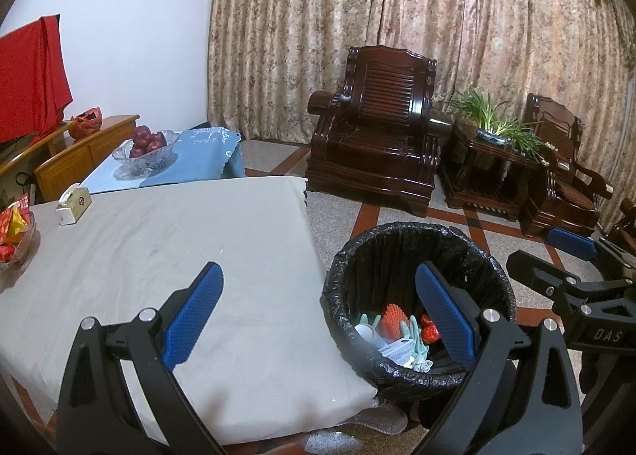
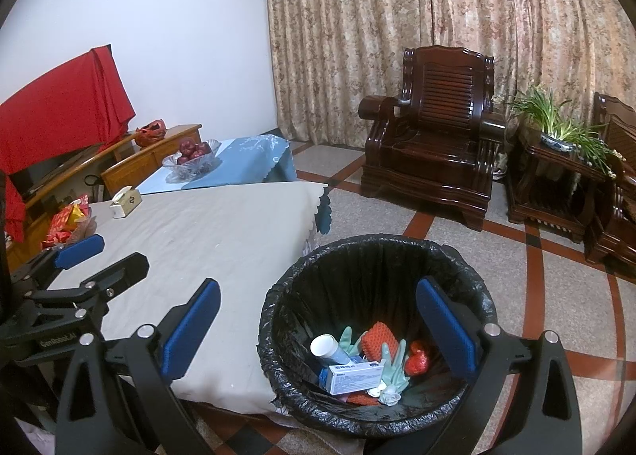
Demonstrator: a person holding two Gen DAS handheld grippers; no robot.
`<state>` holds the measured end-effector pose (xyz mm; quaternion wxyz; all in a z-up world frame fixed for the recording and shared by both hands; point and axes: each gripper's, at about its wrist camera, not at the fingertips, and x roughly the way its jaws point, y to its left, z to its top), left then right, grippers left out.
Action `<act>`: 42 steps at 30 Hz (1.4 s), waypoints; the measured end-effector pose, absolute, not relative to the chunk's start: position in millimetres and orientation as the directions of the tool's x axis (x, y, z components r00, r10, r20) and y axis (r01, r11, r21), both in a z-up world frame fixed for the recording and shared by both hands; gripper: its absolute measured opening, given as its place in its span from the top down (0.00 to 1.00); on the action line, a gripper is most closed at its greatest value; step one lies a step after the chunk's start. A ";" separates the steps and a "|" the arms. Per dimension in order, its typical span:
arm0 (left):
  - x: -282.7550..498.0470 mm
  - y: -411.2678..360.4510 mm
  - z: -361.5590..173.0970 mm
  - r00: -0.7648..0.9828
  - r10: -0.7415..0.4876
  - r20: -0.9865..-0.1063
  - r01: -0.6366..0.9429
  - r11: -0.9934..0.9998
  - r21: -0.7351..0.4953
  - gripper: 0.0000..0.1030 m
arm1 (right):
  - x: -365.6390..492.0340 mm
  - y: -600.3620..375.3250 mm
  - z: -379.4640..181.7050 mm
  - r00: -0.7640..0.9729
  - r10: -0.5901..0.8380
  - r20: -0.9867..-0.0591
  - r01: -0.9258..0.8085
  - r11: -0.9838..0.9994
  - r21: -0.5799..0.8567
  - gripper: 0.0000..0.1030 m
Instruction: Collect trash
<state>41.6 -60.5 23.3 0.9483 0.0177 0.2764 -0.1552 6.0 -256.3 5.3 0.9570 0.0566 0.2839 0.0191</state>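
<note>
A black-lined trash bin (image 2: 377, 335) stands on the tiled floor just beside the near corner of a low table draped in a beige cloth (image 2: 222, 240), already holding the haul: a white medicine box (image 2: 351, 377), a white cup (image 2: 322, 345), a pale green glove (image 2: 391, 365), an orange mesh sleeve (image 2: 379, 339) and a red wrapper (image 2: 416, 361). Above it, the right gripper (image 2: 318, 331) hangs with its 2 blue-padded fingers spread wide and nothing between them; the left gripper (image 1: 320, 319) is likewise wide and empty, over the table's edge. The cloth's open stretch looks bare of litter, with only a tissue box (image 1: 72, 203) and a snack dish (image 1: 14, 236) at its far side, so collection appears all but finished. Any next move would call for scanning the table for leftovers before reaching again. Beyond, apples fill a glass bowl (image 1: 145, 152) and a dark wooden armchair (image 1: 377, 144) faces the curtain.
</note>
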 end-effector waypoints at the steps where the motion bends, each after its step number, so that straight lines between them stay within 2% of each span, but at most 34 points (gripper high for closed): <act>1: 41.7 -60.6 23.3 0.799 -0.284 -0.530 0.304 0.951 -0.052 0.08 | 5.7 -255.5 5.2 0.838 0.069 -0.541 -0.005 0.993 0.119 0.06; 42: 36.2 -55.0 19.3 0.792 -0.279 -0.543 0.301 0.952 -0.050 0.08 | 5.9 -251.1 -7.7 0.830 0.073 -0.553 -0.006 0.993 0.122 0.06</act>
